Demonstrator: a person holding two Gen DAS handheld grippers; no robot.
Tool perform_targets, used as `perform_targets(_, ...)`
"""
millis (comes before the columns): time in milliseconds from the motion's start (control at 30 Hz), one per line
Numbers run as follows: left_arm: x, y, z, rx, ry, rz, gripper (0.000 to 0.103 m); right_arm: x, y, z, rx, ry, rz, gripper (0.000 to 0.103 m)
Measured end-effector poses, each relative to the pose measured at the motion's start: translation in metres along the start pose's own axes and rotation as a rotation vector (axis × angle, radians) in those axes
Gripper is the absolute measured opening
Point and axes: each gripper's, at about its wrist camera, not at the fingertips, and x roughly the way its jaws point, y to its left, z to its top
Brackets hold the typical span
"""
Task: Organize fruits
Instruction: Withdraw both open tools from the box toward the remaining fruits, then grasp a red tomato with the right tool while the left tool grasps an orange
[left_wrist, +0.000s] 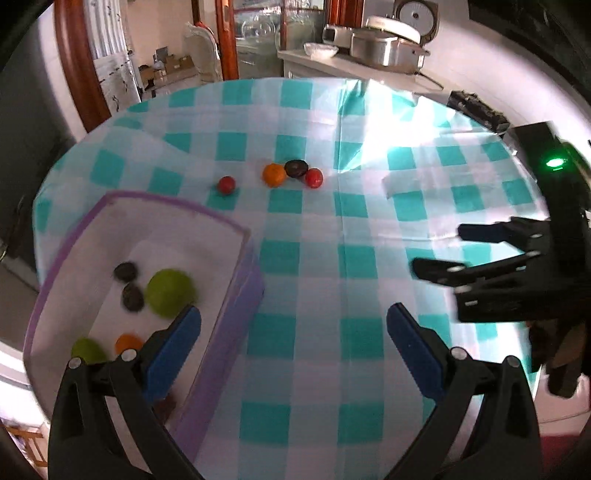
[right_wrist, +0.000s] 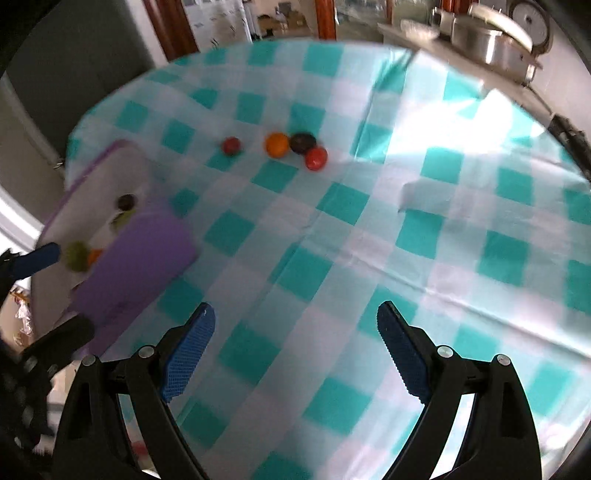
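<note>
Checked tablecloth (left_wrist: 295, 229) spans the table; possibly kitchen behind; both tongs (left_wrist: 293, 332) (right_wrist: 295, 328) spread, empty.

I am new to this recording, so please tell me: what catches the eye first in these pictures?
First, the teal-checked tablecloth. Far across it lie four loose fruits: a lone red one, then an orange one, a dark one and another red one. On the left, a purple-rimmed box already holds several fruits.
</note>
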Motion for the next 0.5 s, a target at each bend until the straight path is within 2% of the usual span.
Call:
perform_targets(167, 0.056, 0.004, 0.032, -0.009, 0.042, -0.005, 0.101, 0.080, -0.010, 0.043, -0.013, 0.014, 0.012, 0.086)
perform_targets(333, 0.092, 0.023, 0.060, -0.070, 0.058, -0.014, 0.101, 0.139, 0.001, 0.095, -0.116, -0.010, 0.002, 0.084)
perform_targets(433, 0.108, 0.039, 0.077, -0.171, 0.072, -0.010, 0.101, 0.162, 0.004, 0.125, -0.162, -0.031, -0.012, 0.081)
perform_targets(500, 0.118, 0.056, 0.087, -0.294, 0.104, -0.023, 0.101, 0.175, -0.001, 0.143, -0.148, -0.041, 0.000, 0.078)
